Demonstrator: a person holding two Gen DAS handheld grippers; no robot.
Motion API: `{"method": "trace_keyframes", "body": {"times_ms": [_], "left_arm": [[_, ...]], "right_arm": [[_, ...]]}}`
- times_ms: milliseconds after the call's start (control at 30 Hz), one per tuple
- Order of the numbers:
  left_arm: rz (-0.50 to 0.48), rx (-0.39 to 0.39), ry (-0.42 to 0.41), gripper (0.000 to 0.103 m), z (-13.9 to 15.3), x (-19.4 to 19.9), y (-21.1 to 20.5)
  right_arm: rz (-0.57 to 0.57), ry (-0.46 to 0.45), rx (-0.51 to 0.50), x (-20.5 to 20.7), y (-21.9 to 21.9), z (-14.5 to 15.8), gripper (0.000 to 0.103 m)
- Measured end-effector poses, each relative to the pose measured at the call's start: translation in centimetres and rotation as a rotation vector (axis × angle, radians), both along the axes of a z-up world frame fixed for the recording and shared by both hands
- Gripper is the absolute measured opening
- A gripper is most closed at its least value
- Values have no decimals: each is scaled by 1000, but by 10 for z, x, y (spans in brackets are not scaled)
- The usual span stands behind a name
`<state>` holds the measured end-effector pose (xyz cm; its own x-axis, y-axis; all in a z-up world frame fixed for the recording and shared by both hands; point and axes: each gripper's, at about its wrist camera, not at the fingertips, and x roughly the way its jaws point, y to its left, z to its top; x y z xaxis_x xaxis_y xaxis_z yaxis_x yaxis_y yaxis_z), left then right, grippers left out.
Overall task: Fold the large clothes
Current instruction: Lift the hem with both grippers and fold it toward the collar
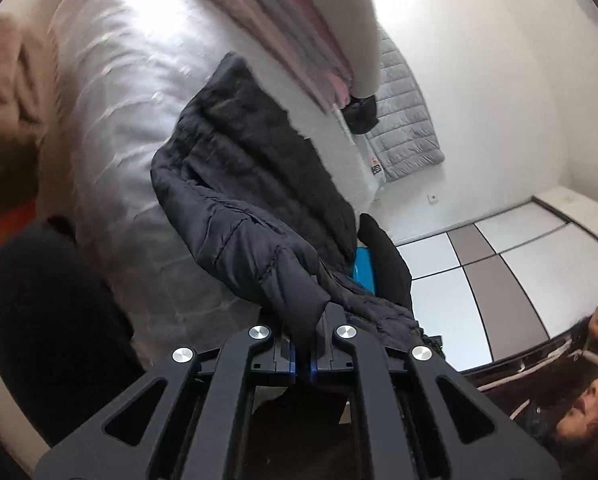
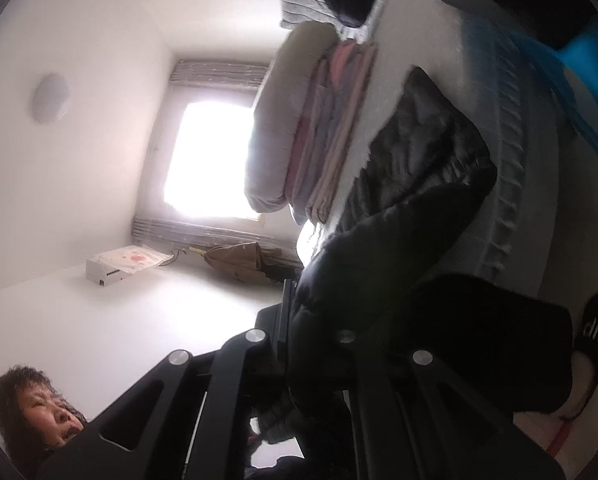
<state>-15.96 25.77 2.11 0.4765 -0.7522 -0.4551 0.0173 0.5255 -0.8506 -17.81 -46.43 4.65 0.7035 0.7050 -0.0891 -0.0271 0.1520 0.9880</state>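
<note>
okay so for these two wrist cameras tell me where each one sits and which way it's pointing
Left wrist: sits on the left gripper, facing along its fingers, tilted sideways, at the black puffer jacket it pinches over the white bed; only the gripper's linkage shows.
Right wrist: sits on the right gripper, rolled toward the window, with the black puffer jacket bunched between its fingers; only its linkage shows.
Shared: the jacket, the bed and the stack of folded clothes.

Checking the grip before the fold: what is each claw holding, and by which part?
Both hold the black jacket: the left claw pinches a padded edge fold; the right claw has a thick bunch, part unclear.
</note>
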Motion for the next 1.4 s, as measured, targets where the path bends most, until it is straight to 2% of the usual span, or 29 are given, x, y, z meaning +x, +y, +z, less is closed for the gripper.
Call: {"method": "trace_keyframes", "body": {"times_ms": [133, 333, 567, 733, 1000, 1400], "left_arm": [[13, -24, 7, 3, -15, 2, 0], [15, -32, -67, 4, 9, 22, -2], [24, -60, -144, 4, 40, 82, -5], [36, -79, -159, 4, 48, 133, -7], [38, -76, -147, 4, 51, 215, -14], [39, -54, -92, 4, 31, 313, -29]], "right_arm": [[-14, -5, 35, -2, -4, -4, 6], [-28, -64, 50, 25, -4, 7, 6], [-32, -112, 35, 86, -8, 27, 6], [-40, -114, 18, 137, -11, 39, 6], [-54, -62, -1, 213, -14, 36, 7], [-74, 52, -52, 300, -27, 9, 7]]}}
